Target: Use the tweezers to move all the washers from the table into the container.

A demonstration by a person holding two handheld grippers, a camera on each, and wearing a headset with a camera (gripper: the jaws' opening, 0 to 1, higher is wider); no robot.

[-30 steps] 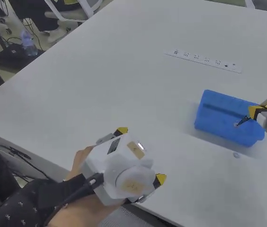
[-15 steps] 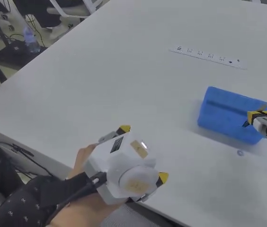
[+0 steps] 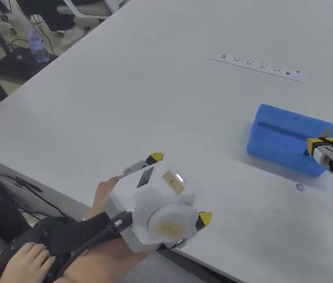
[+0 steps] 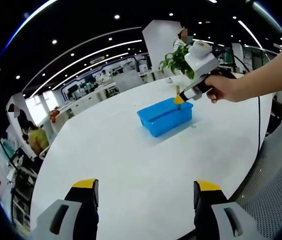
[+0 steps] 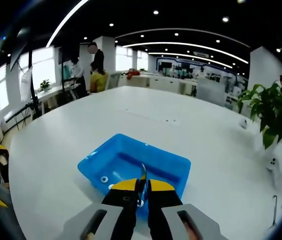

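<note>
The blue container (image 3: 284, 138) sits at the right of the white table (image 3: 154, 88). One small washer (image 3: 299, 187) lies on the table just in front of it. My right gripper (image 3: 323, 145) hovers over the container's right end, shut on the tweezers (image 5: 143, 176), whose thin tips point over the container (image 5: 131, 162). A washer (image 5: 104, 179) lies inside, near the left wall. My left gripper (image 3: 179, 188) is low at the table's near edge, open and holding nothing. In the left gripper view its jaws (image 4: 146, 187) stand wide apart, far from the container (image 4: 165, 116).
A flush power strip (image 3: 261, 63) lies in the table beyond the container. Chairs, cables and a bottle (image 3: 35, 47) are on the floor at the far left. In the right gripper view, a potted plant (image 5: 276, 117) stands at the right.
My right gripper has drawn back toward the right with the tweezers, from over the container's middle to its right end. The left gripper has hardly moved.
</note>
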